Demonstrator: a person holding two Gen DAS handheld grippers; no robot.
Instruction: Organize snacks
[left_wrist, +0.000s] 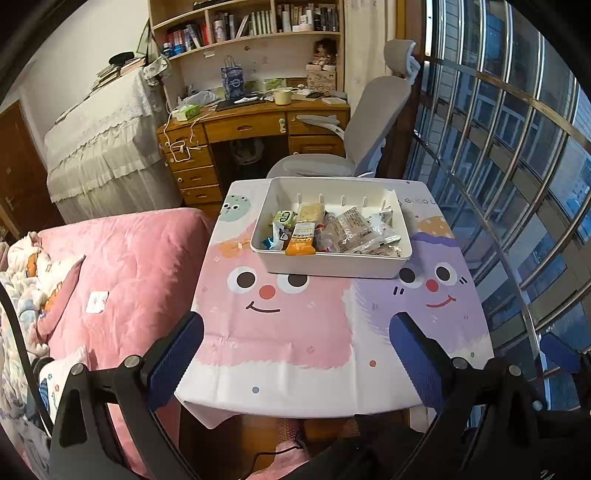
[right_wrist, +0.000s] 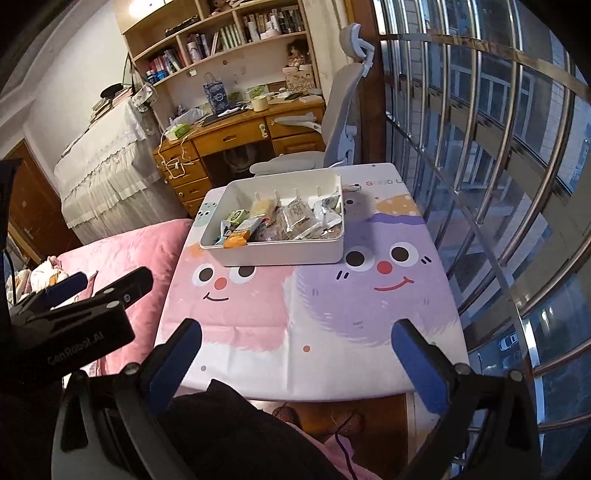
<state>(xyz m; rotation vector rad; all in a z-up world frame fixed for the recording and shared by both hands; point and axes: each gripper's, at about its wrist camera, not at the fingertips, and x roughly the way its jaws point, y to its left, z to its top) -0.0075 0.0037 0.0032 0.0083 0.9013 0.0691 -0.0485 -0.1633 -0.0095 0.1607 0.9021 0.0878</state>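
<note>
Left gripper and right gripper both wide, empty; snacks in white bin at 12 o'clock on tablecloth

assorted wrapped snacks are seen piled in a white rectangular bin, set at the table's far end.

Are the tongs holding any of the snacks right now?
No. Both the left tongs and the right tongs are open and empty. The wrapped snacks all lie in the white plastic box.
</note>
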